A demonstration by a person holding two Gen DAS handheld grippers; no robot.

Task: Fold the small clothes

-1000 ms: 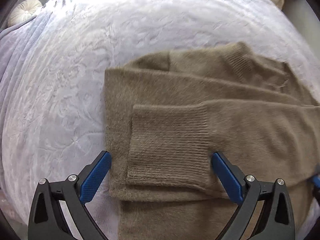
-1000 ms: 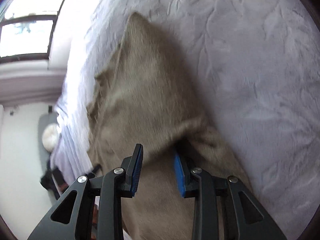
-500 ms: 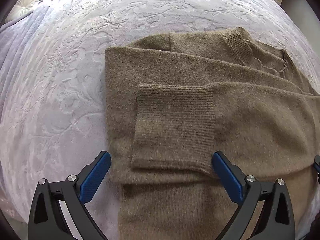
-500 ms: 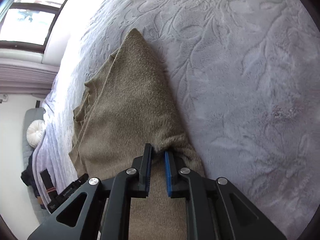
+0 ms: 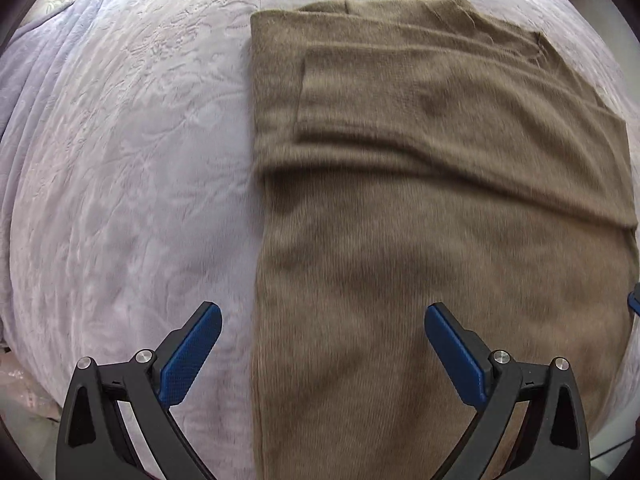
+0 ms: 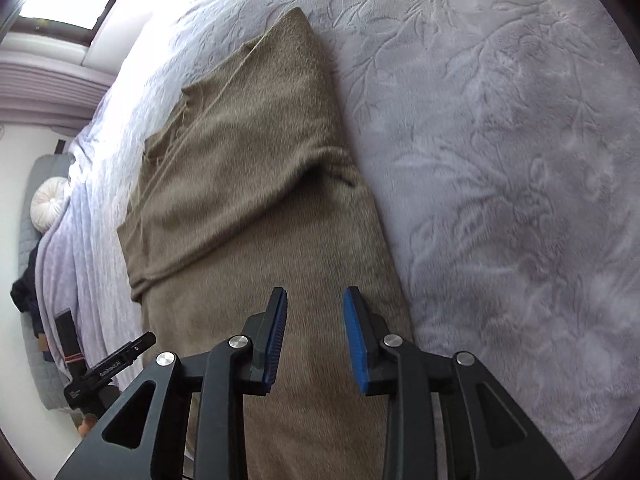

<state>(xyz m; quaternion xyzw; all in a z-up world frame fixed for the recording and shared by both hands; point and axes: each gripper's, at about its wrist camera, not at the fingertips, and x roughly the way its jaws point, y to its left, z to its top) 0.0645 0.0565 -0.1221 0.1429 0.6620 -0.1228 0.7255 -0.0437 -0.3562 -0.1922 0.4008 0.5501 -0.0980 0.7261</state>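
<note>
The brown sweater (image 5: 420, 208) lay flat on the pale bedspread (image 5: 120, 168), its sleeves already crossed over the chest, likely so the body could next be folded up as a narrow strip. In the left wrist view the left gripper (image 5: 322, 344) hung above the sweater's lower body with its fingers (image 5: 192, 354) spread wide and empty, one blue pad over the bedspread just beyond the sweater's edge, the other over the knit, as if straddling that edge before picking up the hem. In the right wrist view the right gripper (image 6: 316, 336) hovered over the sweater's other edge; its jaws had just been opening, with nothing pinched between them, the cloth lying free beneath. A round white cushion (image 6: 50, 204) sat far beyond the fingers at the bed's end.
</note>
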